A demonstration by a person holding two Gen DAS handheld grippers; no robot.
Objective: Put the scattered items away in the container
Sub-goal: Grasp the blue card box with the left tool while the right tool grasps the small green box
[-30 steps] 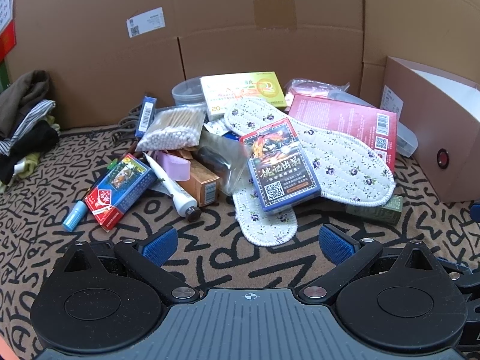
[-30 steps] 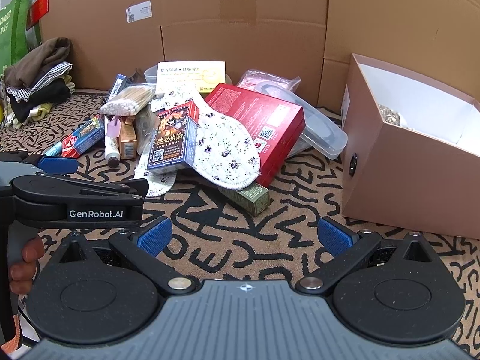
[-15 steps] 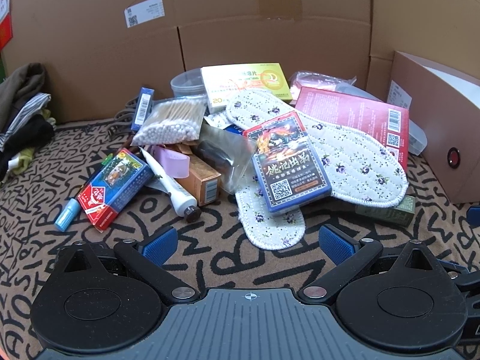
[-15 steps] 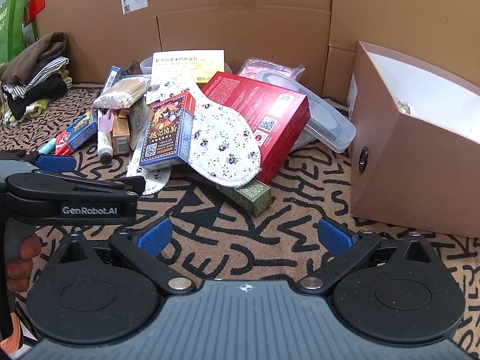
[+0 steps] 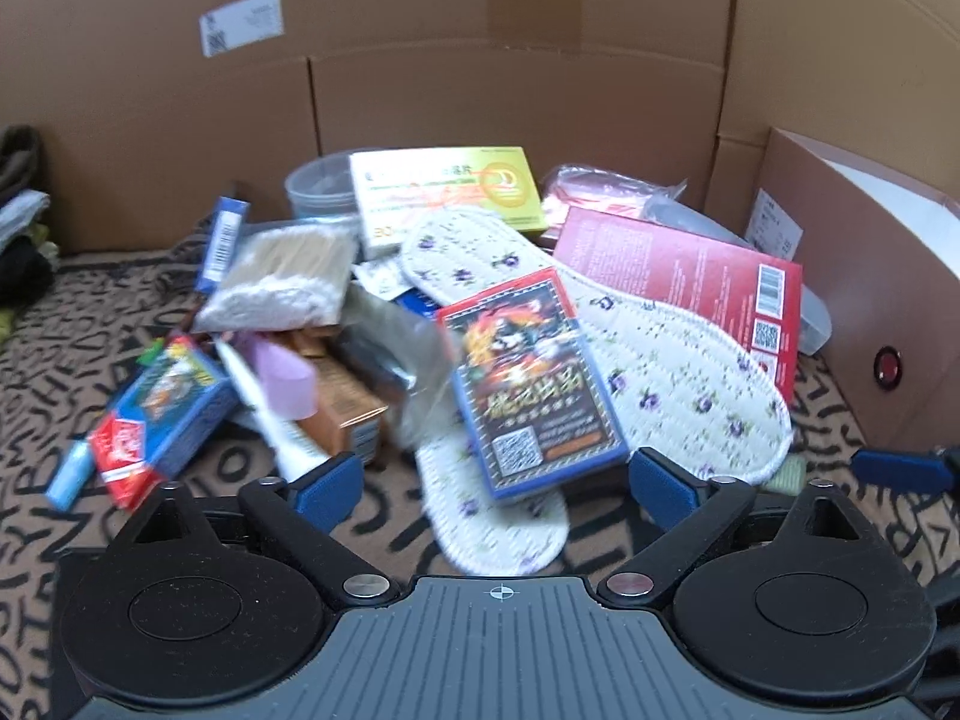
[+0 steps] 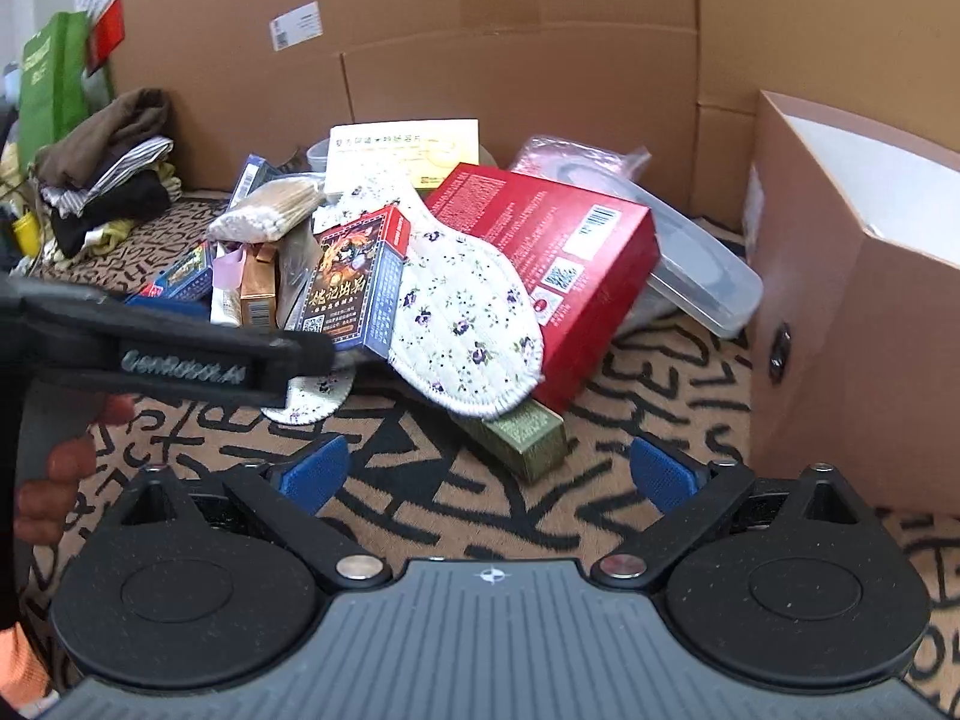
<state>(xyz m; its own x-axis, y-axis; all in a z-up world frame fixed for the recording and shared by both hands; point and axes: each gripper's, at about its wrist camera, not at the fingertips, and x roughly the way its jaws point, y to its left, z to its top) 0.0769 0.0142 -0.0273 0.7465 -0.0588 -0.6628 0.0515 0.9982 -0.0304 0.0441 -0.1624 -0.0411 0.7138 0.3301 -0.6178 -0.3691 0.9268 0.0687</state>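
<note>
A pile of scattered items lies on the patterned rug. A blue card box (image 5: 528, 384) rests on two floral insoles (image 5: 672, 360), beside a red box (image 5: 678, 276), a yellow-green box (image 5: 444, 192) and a bag of cotton swabs (image 5: 282, 276). My left gripper (image 5: 495, 486) is closing, and the card box's near end shows between its pads, untouched. My right gripper (image 6: 486, 474) is also closing, empty, just short of a small green box (image 6: 522, 438). The brown container box (image 6: 852, 324) stands open at the right.
Cardboard walls (image 6: 480, 30) close off the back. A clear lidded tub (image 6: 696, 276) lies behind the red box. Folded clothes (image 6: 102, 180) and a green bag (image 6: 51, 72) sit at far left. A hand (image 6: 54, 480) holds the left gripper's body (image 6: 150, 348) low on the left.
Both grippers have moved forward toward the pile, which now looks larger and nearer. Both pairs of pads stand slightly closer together. The left gripper's body reaches further across the right wrist view.
</note>
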